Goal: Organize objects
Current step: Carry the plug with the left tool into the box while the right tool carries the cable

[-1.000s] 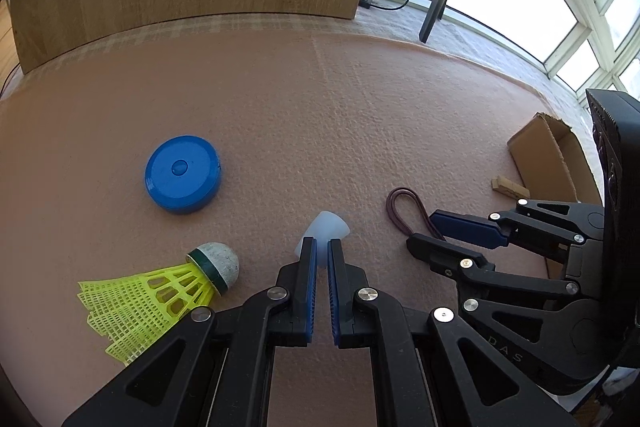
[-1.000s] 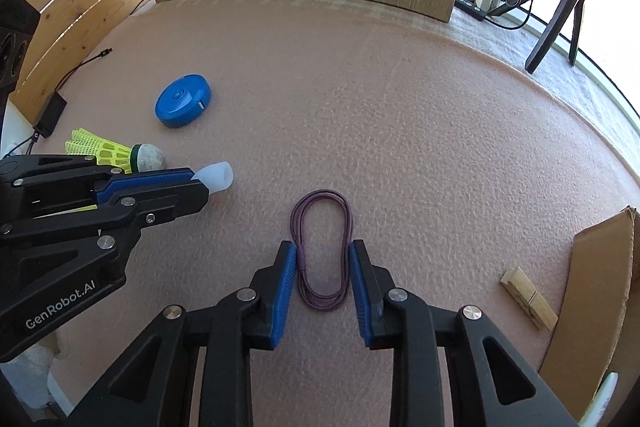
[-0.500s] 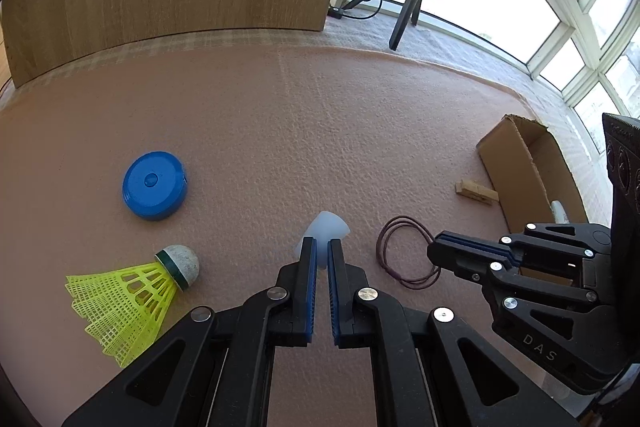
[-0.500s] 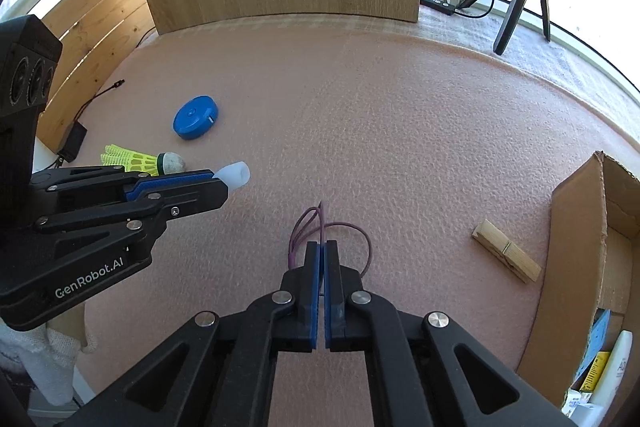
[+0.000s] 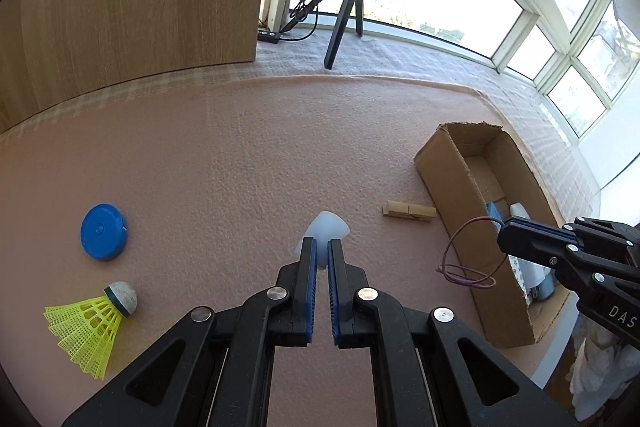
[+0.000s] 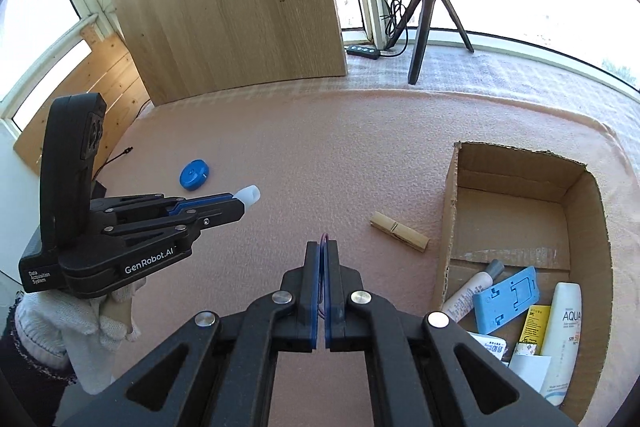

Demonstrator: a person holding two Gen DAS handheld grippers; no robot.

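Left gripper point(image 5: 322, 247): you have it clamped on the white cap point(image 5: 326, 227), as a second ago, now carried up off the pink surface point(image 5: 240, 167).
Right gripper point(image 6: 322, 251): it stood apart around the purple band point(image 5: 468, 255) a second ago; now it is pinched on it, the loop dangling over the near wall of the cardboard box point(image 6: 452, 195).
Clothespin point(image 6: 399, 231): on the surface, ahead and right of your right gripper, just beside the box.
Blue disc point(image 5: 103, 231), shuttlecock point(image 5: 94, 325): left of your left gripper, unmoved.
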